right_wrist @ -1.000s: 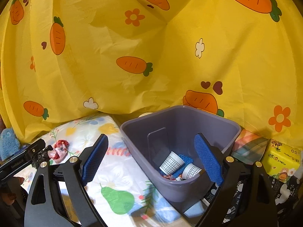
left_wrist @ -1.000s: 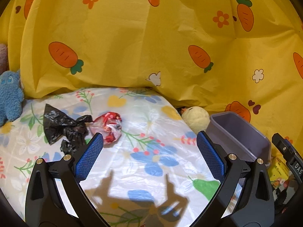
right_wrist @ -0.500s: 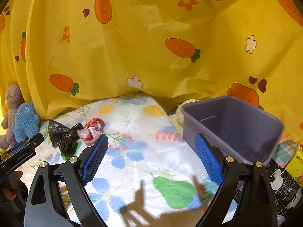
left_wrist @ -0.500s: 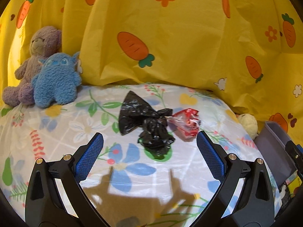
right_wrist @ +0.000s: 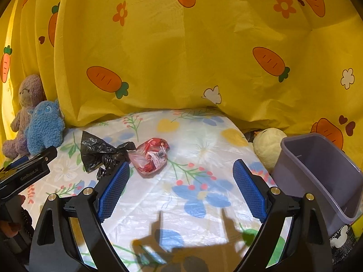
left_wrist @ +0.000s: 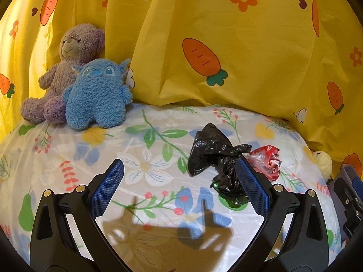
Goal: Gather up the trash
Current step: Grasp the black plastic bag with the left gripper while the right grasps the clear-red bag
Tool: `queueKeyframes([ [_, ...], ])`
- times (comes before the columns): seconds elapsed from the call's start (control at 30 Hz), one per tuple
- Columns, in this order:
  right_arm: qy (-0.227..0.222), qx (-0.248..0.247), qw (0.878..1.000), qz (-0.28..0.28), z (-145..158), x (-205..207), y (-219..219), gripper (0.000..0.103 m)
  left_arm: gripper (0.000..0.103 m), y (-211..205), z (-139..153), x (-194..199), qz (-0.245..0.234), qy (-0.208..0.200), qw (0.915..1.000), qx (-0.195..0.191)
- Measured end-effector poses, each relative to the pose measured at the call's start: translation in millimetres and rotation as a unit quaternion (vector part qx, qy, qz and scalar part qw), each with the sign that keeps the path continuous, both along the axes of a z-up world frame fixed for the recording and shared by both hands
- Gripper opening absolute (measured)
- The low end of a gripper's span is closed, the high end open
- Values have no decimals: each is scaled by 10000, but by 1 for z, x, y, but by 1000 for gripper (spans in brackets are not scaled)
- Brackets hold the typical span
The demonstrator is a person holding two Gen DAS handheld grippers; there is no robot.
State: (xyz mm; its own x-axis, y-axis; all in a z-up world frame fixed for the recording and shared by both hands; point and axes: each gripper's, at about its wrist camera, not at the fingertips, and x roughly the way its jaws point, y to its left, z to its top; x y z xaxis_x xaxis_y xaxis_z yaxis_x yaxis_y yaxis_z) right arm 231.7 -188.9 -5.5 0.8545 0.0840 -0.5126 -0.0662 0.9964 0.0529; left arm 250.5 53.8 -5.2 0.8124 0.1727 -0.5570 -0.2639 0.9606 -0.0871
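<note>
A crumpled black plastic bag (left_wrist: 213, 156) (right_wrist: 99, 153) lies on the floral sheet, touching a red and clear wrapper (left_wrist: 266, 162) (right_wrist: 152, 156) on its right. My left gripper (left_wrist: 179, 188) is open and empty above the sheet, its right finger partly covering the black bag. My right gripper (right_wrist: 181, 188) is open and empty, with the wrapper just beyond its left finger. A grey-purple bin (right_wrist: 317, 172) stands at the right edge of the bed; its corner (left_wrist: 347, 172) shows in the left wrist view.
A purple teddy bear (left_wrist: 61, 72) and a blue plush (left_wrist: 97, 93) sit at the back left against the yellow carrot-print curtain (right_wrist: 181, 45). A cream plush (right_wrist: 267, 147) lies beside the bin. The left gripper's body (right_wrist: 25, 174) shows at the left of the right wrist view.
Both grippers have swung left, away from the bin. The black bag and wrapper have shifted rightward in both views and the plush toys have come into sight. Both grippers stay open.
</note>
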Motion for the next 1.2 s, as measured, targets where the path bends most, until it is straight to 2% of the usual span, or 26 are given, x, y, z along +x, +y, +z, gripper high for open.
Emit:
queueKeyframes([
  [0.2,261,-23,9996,109,-16,30,19,89,97,11,-10,15,130,38,9997,183],
  [0.4,469,-232,9984,192,-36,61,31,87,97,18,-16,21,-66,-122,9999,-97],
  [0.43,520,-239,9982,196,-38,66,31,81,97,17,-16,23,-120,-128,9998,-91],
  [0.5,585,-246,9978,210,-41,75,34,75,97,14,-16,25,-214,-157,9996,-67],
  [0.57,615,-198,9976,246,-43,83,37,74,97,11,-16,28,-308,-192,9993,-67],
  [0.73,932,-71,9951,315,-58,105,41,56,97,0,-18,34,-575,-192,9982,5],
  [0.87,1179,99,9926,286,-70,119,38,46,97,-10,-22,39,-819,-212,9964,19],
  [0.97,1206,144,9920,340,-73,122,37,42,97,-18,-27,43,-952,-148,9953,87],
  [1.03,1268,158,9909,432,-75,123,38,27,97,-24,-30,48,-1044,-76,9945,88],
  [1.2,1222,196,9912,480,-74,121,36,16,95,-37,-36,56,-1182,57,9929,153],
])
